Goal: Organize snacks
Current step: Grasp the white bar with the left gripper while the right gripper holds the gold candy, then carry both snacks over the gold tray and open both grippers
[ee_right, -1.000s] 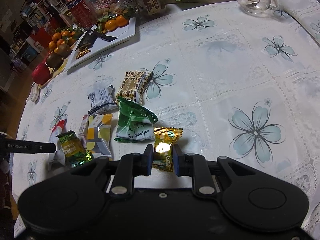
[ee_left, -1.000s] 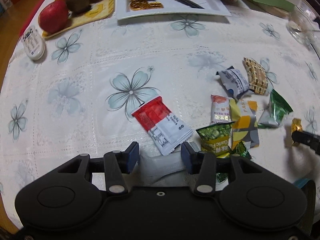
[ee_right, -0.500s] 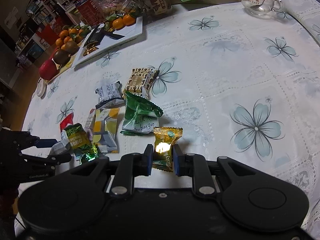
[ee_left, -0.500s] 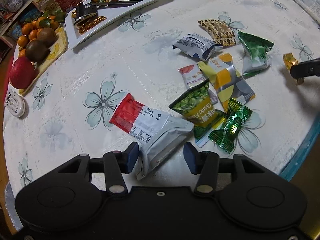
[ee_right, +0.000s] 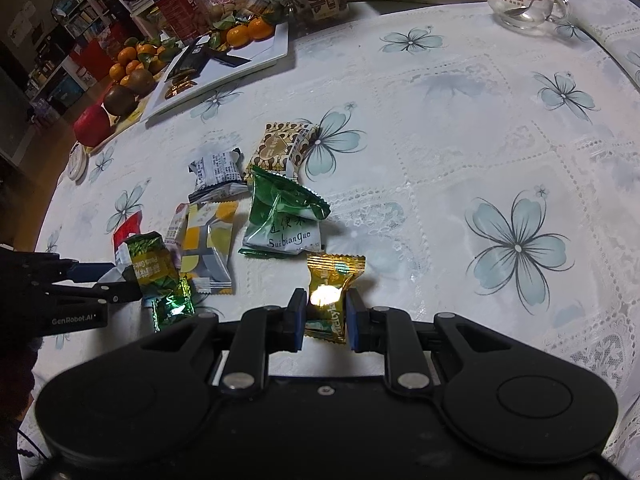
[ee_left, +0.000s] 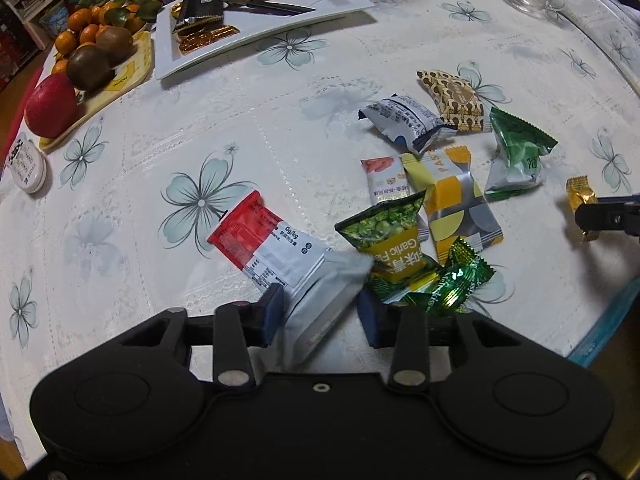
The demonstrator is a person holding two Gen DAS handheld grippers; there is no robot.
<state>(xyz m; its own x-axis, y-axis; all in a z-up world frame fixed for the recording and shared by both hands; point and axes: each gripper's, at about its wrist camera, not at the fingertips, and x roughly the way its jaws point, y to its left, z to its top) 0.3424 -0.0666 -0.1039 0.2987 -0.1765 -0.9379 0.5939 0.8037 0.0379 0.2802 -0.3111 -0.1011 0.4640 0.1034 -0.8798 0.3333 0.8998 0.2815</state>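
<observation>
A red, white and silver snack packet (ee_left: 276, 248) lies on the flowered tablecloth. Its silver end sits between the pads of my left gripper (ee_left: 320, 314), whose jaws are closing and touch both its sides. In the right wrist view the left gripper (ee_right: 112, 280) shows at the left edge. My right gripper (ee_right: 324, 316) is shut on a gold candy (ee_right: 332, 280), seen from the left as the gold candy (ee_left: 580, 196). A loose pile lies between them: a green pea packet (ee_left: 390, 236), a yellow-grey packet (ee_left: 452, 204), a green foil candy (ee_left: 456, 280), a green-white packet (ee_right: 284, 220).
At the back stand a white rectangular plate (ee_left: 320, 4) with chocolates and a knife, a yellow fruit tray (ee_left: 132, 68), a red apple (ee_left: 52, 106) and a glass cup (ee_right: 524, 8). A round white tin (ee_left: 24, 164) lies far left. The table edge (ee_left: 600, 328) runs close on the right.
My left gripper's jaws have narrowed onto the packet's silver end, after rolling and settling over it. The right gripper kept still with the gold candy.
</observation>
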